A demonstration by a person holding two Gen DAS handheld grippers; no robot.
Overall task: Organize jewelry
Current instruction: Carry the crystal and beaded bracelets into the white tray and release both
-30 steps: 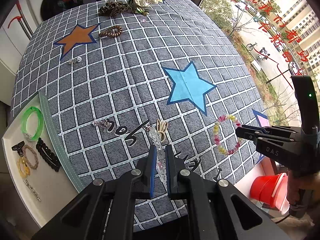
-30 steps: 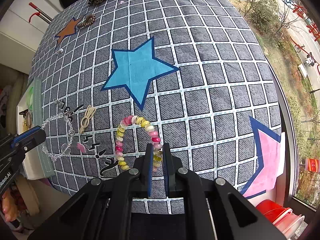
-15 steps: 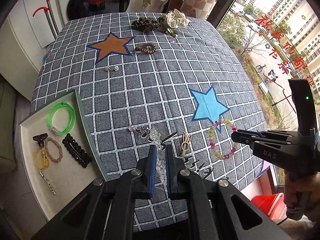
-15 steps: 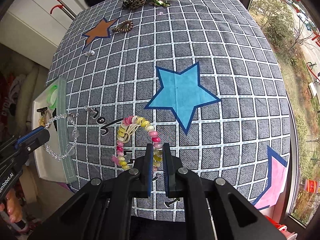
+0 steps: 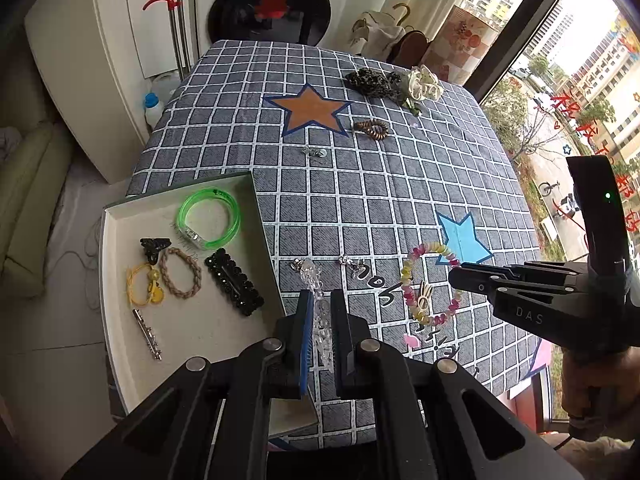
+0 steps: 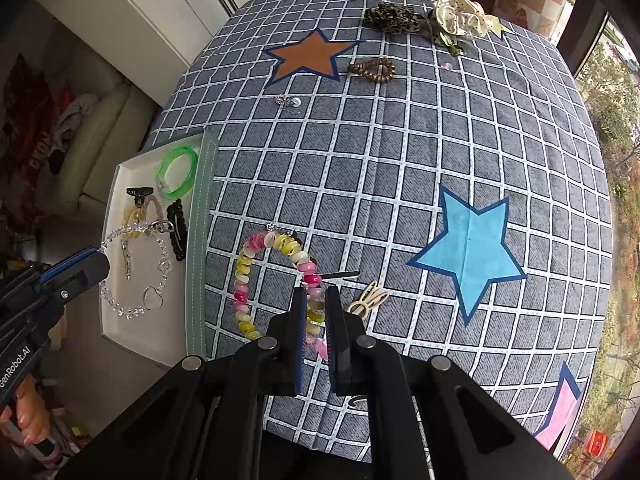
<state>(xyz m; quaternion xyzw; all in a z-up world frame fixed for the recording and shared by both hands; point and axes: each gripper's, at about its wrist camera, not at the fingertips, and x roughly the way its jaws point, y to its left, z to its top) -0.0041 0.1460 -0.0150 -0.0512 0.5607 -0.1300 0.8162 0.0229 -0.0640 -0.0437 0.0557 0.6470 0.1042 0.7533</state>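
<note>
My left gripper (image 5: 319, 312) is shut on a clear crystal bracelet (image 5: 320, 312) and holds it in the air beside the white tray (image 5: 200, 336). In the right wrist view the crystal bracelet (image 6: 132, 272) hangs over the tray (image 6: 140, 332), with a heart charm. My right gripper (image 6: 316, 308) is shut on a pink and yellow bead bracelet (image 6: 244, 280) and holds it above the checked tablecloth (image 6: 400, 160). It also shows in the left wrist view (image 5: 408, 280). The tray holds a green bangle (image 5: 208, 218), a black clip (image 5: 234, 282) and several small pieces.
On the cloth lie a beige hair clip (image 6: 368, 298), a brown coil tie (image 6: 374, 70), a small silver piece (image 6: 288, 101), a leopard scrunchie (image 6: 392, 18) and a cream scrunchie (image 6: 460, 16). A washing machine (image 5: 272, 4) stands behind the table.
Both grippers have risen and pulled back from the table with their bracelets. The left one has moved left, so the crystal bracelet now hangs over the tray.
</note>
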